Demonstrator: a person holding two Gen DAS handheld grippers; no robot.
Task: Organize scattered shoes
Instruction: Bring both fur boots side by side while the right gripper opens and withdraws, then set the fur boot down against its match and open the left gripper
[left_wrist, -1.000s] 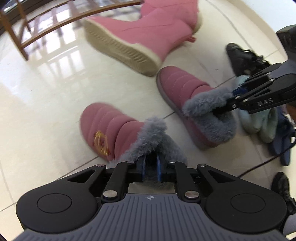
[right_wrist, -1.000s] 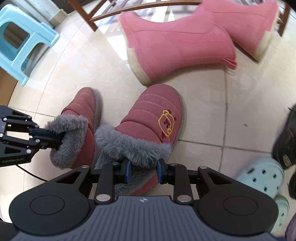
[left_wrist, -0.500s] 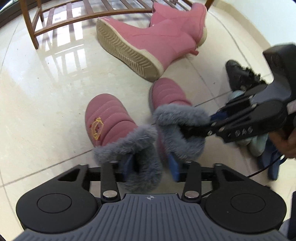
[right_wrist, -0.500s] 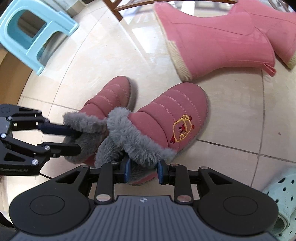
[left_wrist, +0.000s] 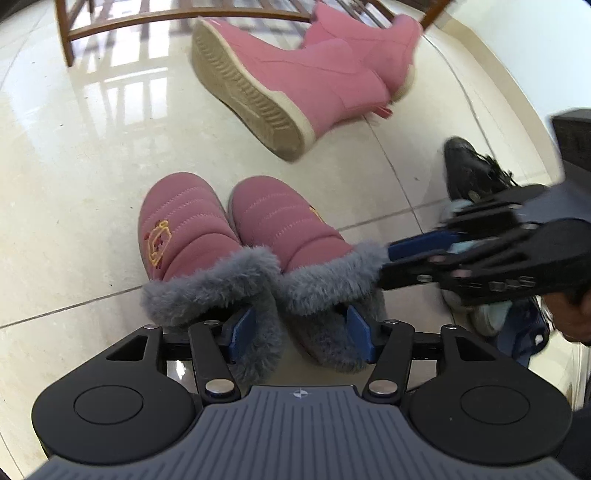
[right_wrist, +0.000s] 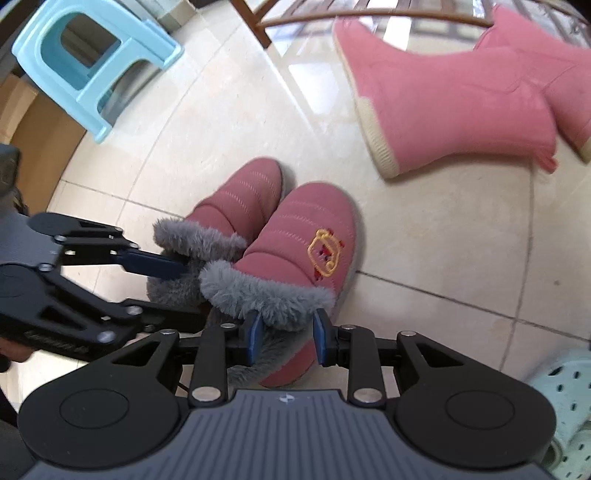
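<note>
Two fur-lined slippers now sit side by side on the tile floor (left_wrist: 66, 192), toes pointing away, sides touching.

Left slipper (left_wrist: 177, 236) (bear patch on its left side): left gripper (left_wrist: 301, 334) is at its grey fur cuff. Its jaws have just been opening and stand wide. In the left wrist view the left blue pad is against the cuff's inner fluff and the right pad sits over by the other slipper's heel, so both cuffs fall between the pads. No squeeze visible, reads as released.

Right slipper (right_wrist: 306, 243) (yellow bear patch on top): right gripper (right_wrist: 284, 334) is at its heel, jaws partly open and just opening a bit further. The cuff fur sits between the blue pads; whether the pads are pressing or only brushing the fluff is hard to tell, looks loose. In the left wrist view the same gripper (left_wrist: 391, 262) comes in from the right with its fingertips (left_wrist: 417, 243) buried in that cuff.

Around them:
- two pink boots (left_wrist: 295, 85), tipped on their sides, far side, sole of the nearer one facing the camera
- wooden shoe rack (left_wrist: 147, 18) behind the boots
- black shoe (left_wrist: 469, 166) to the right, a bit further out
- mint clogs (right_wrist: 565, 391) near right
- light blue plastic stool (right_wrist: 88, 55) far left
</note>
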